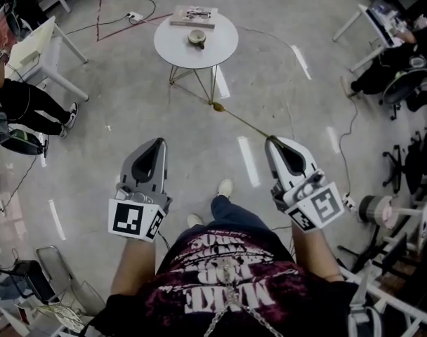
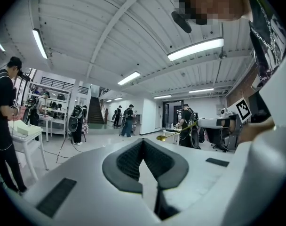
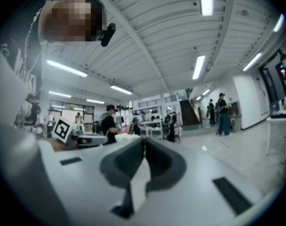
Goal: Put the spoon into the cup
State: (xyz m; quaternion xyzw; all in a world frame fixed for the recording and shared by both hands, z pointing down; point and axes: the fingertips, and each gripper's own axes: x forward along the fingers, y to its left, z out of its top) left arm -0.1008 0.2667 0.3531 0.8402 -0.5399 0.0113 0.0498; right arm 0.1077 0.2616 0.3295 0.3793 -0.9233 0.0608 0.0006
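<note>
Gold spoon [image 1: 218, 107] pinched in closed right tool [image 1: 270, 139], short of counter [image 1: 175, 49] with cup [image 1: 196, 38]; left tool [image 1: 161, 140] closed, empty. Cup seen only from head view.

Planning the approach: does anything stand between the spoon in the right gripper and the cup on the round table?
Nothing visible does. The spoon, clamped in the right gripper, points toward the round table across the floor. The cup stands uncovered on the tabletop. The book with glasses lies behind it at the far edge.

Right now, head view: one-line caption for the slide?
Right gripper holds a gold spoon out toward the cup on the round white table.
</note>
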